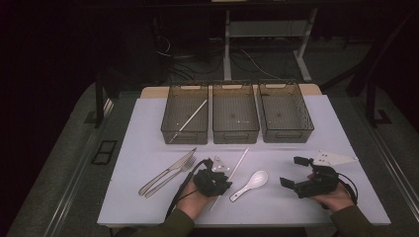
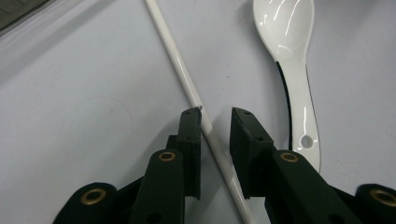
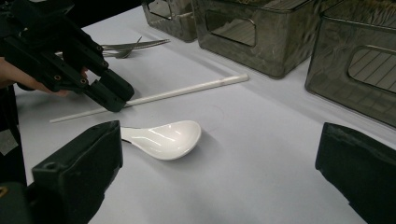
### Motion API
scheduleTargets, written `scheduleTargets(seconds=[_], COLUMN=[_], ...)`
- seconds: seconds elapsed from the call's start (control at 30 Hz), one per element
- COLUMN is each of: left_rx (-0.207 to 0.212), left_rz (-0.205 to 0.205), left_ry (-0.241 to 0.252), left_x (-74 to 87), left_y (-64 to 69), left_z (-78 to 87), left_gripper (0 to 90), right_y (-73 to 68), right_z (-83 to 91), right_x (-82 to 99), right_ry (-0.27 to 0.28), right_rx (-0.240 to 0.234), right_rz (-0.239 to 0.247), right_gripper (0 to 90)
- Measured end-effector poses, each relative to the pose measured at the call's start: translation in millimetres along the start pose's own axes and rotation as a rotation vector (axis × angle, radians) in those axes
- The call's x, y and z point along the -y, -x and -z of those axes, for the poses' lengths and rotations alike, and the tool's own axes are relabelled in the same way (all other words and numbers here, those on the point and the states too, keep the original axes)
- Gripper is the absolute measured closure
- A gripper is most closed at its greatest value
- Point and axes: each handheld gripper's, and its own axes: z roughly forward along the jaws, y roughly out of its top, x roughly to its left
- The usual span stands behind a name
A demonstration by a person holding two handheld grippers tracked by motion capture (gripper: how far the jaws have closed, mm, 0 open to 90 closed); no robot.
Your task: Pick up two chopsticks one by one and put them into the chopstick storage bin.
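High view, left to right. On the white table (image 1: 148, 138) a knife (image 1: 165, 173) and fork (image 1: 173, 174) lie side by side at the near left. Behind them stand three grey bins; the left bin (image 1: 185, 113) already holds one white chopstick (image 1: 190, 118), while the middle bin (image 1: 235, 112) and right bin (image 1: 285, 111) look bare of cutlery. The left gripper (image 1: 213, 178) is lowered over a second chopstick (image 1: 239, 163) lying diagonally on the table; in the left gripper view its jaws stand narrowly apart astride that rod (image 2: 187, 84), the left pad at or almost at it, the right pad showing a gap, so no firm hold is made yet. Just to the right lies a white ceramic spoon (image 1: 252, 183), apart from the rod. The right gripper (image 1: 295, 174) hovers wide open and empty near the right edge. Step in hand, as judged: pinching the loose chopstick. The next move calls for closing squarely on the thin, smooth rod, lifting it level, and carrying it to the left bin beside its mate
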Motion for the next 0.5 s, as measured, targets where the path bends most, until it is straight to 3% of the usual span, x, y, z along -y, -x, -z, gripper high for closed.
scheduleTargets(seconds=[0.1, 0.17, 0.23, 0.27, 0.3, 0.33, 0.4, 0.43, 0.47, 0.5], left_rx=[0.006, 0.006, 0.005, 0.005, 0.001, -0.016, -0.025, -0.028, -0.024, -0.024], left_rz=[-0.002, -0.036, -0.027, -0.048, -0.03, -0.055, -0.037, -0.052, -0.021, -0.037], left_ry=[-0.006, -0.017, -0.025, -0.028, -0.024, -0.037, -0.04, -0.05, -0.035, -0.05], left_x=[-0.1, -1.0, -0.9, -1.5, -0.9, -1.2, -0.1, -0.1, 0.8, 0.3], left_y=[-1.5, -5.2, -6.7, -9.6, -9.5, -13.1, -16.7, -21.1, -21.5, -23.7], left_z=[0.3, 1.2, 2.5, 3.5, 4.1, 5.3, 6.7, 7.3, 6.6, 7.3], left_gripper=[78.5, 79.1, 79.3, 79.8, 80.7, 80.7, 80.8, 80.7, 80.5, 80.5], right_y=[0.3, 0.2, 0.0, -0.2, -0.3, -0.4, -0.3, -0.3, -0.2, 0.0], right_z=[0.1, 0.2, 0.1, 0.2, 0.2, 0.3, 0.3, 0.2, 0.1, 0.1], right_x=[0.0, 0.0, 0.0, 0.0, 0.0, 0.0, 0.0, 0.0, 0.0, 0.0], right_ry=[-0.002, -0.001, 0.0, -0.002, -0.002, -0.003, -0.002, -0.001, -0.001, -0.003], right_rx=[-0.001, -0.001, -0.001, -0.001, -0.001, -0.001, -0.001, -0.001, -0.001, -0.002], right_rz=[0.001, 0.001, 0.0, -0.002, -0.002, -0.002, -0.001, -0.003, -0.002, 0.001], right_gripper=[0.7, 0.7, 0.7, 0.7, 0.7, 0.7, 0.7, 0.7, 0.7, 0.7])
